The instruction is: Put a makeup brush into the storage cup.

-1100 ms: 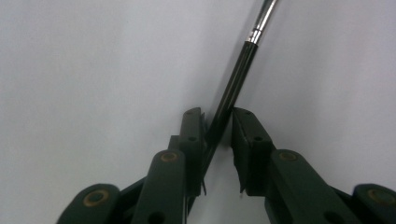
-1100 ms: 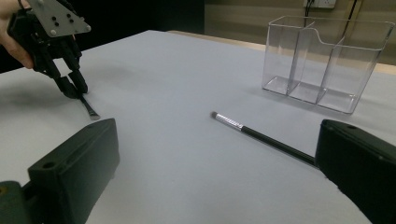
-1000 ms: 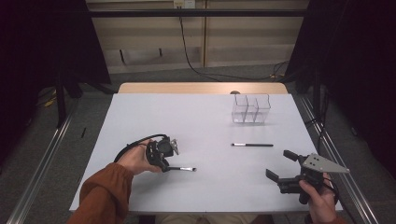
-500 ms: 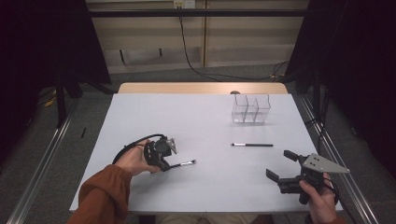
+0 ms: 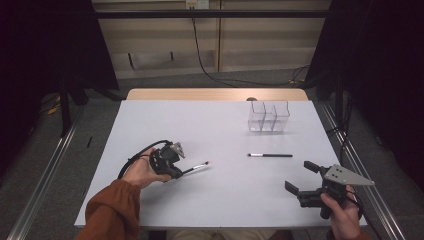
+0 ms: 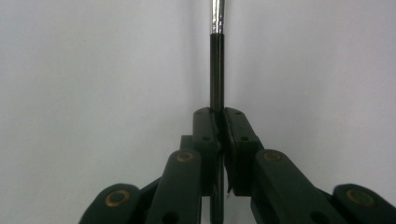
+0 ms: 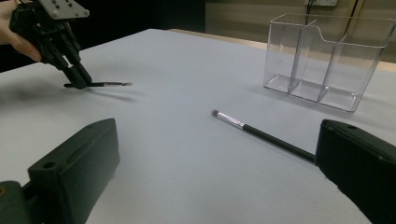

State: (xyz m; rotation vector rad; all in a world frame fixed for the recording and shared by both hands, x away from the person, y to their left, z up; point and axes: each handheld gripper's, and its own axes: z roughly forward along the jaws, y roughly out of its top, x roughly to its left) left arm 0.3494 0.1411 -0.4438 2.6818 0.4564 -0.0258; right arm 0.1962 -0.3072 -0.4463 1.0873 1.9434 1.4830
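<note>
My left gripper (image 5: 175, 173) is shut on the black handle of a thin brush (image 5: 196, 167), low over the table's left half. In the left gripper view the jaws meet around the handle (image 6: 216, 60), which runs straight ahead to a silver ferrule. The right gripper view shows that same gripper (image 7: 77, 81) pointing down with the brush (image 7: 107, 84) sticking out level. A second black brush (image 5: 270, 155) lies flat on the white table, right of centre. My right gripper (image 5: 301, 176) stands open near the front right corner, its jaws wide apart around nothing, with that brush (image 7: 261, 132) lying ahead of it.
A clear plastic organizer (image 5: 269, 116) with three compartments stands at the back right, past the lying brush. The white table (image 5: 220, 125) ends in a wooden strip at the far edge. Dark curtains and metal rails flank both sides.
The brush in my left gripper has swung its bristle end away from the person and off the table. The right gripper has stayed where it was.
</note>
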